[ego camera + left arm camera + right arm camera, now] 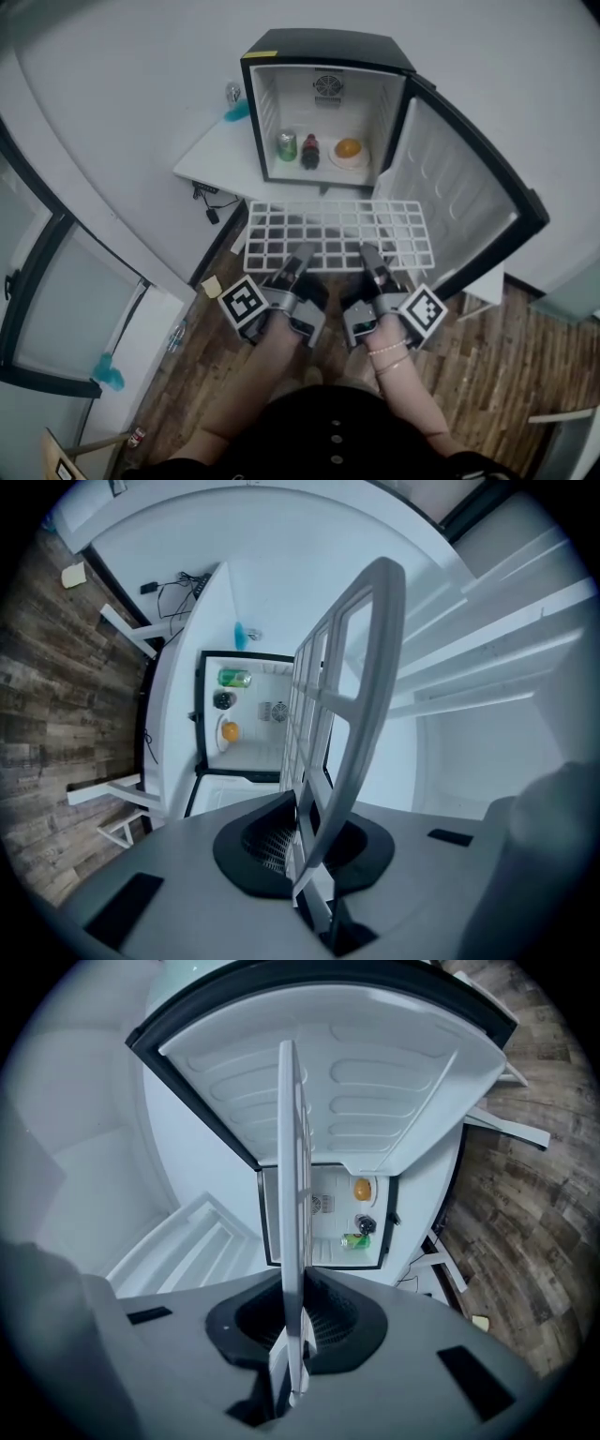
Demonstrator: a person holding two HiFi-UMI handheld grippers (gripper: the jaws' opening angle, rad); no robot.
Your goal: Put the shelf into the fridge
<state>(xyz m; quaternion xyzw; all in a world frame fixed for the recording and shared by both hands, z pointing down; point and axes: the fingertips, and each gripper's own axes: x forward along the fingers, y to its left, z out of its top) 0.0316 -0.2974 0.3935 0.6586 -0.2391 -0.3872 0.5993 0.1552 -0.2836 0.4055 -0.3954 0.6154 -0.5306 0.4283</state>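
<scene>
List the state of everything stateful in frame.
door: open
shelf: outside fridge, gripped at its near edge
left gripper: shut on shelf
right gripper: shut on shelf
can: upright, inside fridge
bottle: upright, inside fridge

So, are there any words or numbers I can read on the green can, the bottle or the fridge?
None can be read.
Green can: label too small and blurred.
Dark bottle: label too small.
Fridge: no print visible.
Shelf: bare white grid.
Left gripper and right gripper: only black-and-white square markers, no letters.
</scene>
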